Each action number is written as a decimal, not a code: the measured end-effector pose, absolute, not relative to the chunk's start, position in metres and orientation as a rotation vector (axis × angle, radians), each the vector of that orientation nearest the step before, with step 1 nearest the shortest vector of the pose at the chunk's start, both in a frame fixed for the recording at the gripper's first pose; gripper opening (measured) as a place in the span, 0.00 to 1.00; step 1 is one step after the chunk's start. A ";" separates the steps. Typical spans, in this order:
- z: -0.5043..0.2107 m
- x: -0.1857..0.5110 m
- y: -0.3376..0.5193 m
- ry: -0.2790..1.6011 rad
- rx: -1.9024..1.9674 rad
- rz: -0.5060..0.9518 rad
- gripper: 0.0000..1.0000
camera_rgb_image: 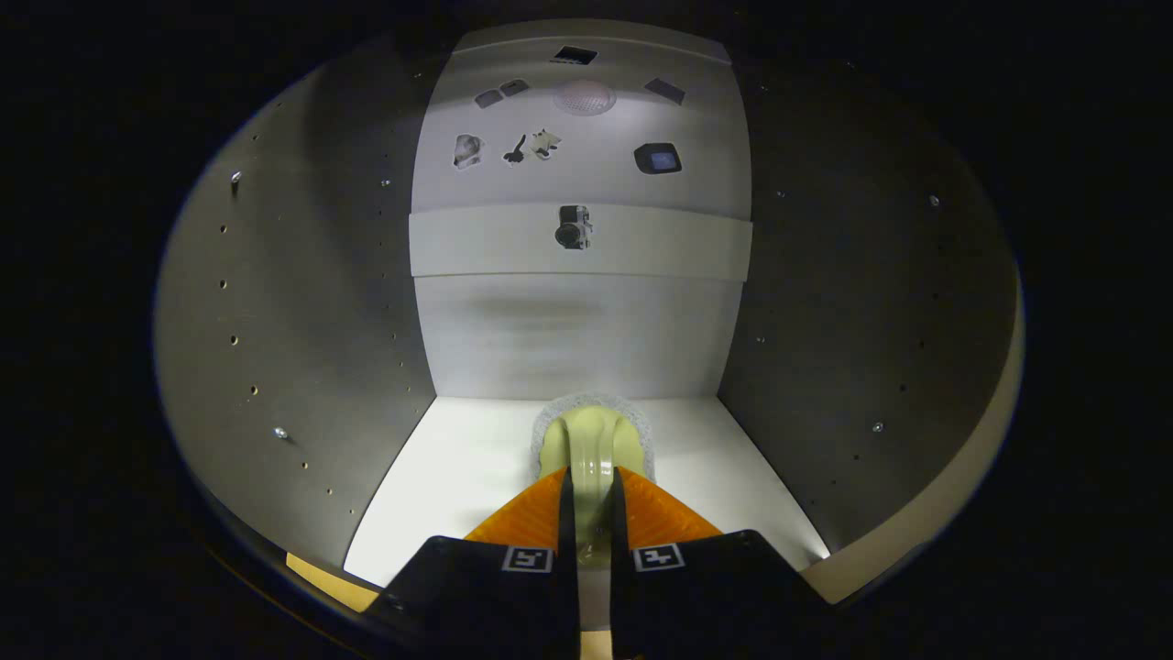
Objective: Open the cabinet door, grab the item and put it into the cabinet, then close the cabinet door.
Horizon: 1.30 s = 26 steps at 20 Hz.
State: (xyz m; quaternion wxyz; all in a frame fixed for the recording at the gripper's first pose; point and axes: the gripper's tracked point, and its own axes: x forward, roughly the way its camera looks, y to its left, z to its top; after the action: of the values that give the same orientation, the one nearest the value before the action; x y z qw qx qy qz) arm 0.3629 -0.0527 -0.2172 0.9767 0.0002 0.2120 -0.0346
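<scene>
Pale green and glossy, that's the plastic brush (591,445) you've got, with a whitish ring of bristles round its far end, and it's deep inside the white-walled cabinet (302,302) right now. Your gripper (592,490) has its fingers (541,513) drawn in close on either side of the brush's narrow handle, both pressing on it, so you're pinching it firmly. The brush head sits just ahead of the fingertips, low over the cabinet's bright white floor panel (458,477), about midway between the left and right walls and close to the back edge of that floor; whether it's touching the floor, you can't tell from here. Beyond it rises the pale back panel (577,339), with a horizontal white strip (476,243) across it. Small dark stickers dot the upper part, one shaped like a little camera (574,226) on the strip and a dark rounded one (658,158) higher up to the right. A round frosted lamp (584,96) glows at the top. Rows of small drilled holes (234,339) run down the grey left wall.
</scene>
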 end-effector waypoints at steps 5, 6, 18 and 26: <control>-0.210 0.371 -0.048 0.376 0.022 -0.039 0.26; -0.210 0.372 -0.048 0.372 0.024 -0.038 0.25; -0.145 0.321 -0.049 0.255 -0.015 -0.040 0.25; -0.087 0.212 -0.042 0.146 -0.018 -0.044 0.35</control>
State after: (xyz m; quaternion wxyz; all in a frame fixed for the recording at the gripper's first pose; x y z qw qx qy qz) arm 0.2117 -0.0423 -0.0874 0.9970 -0.0091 0.0730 -0.0221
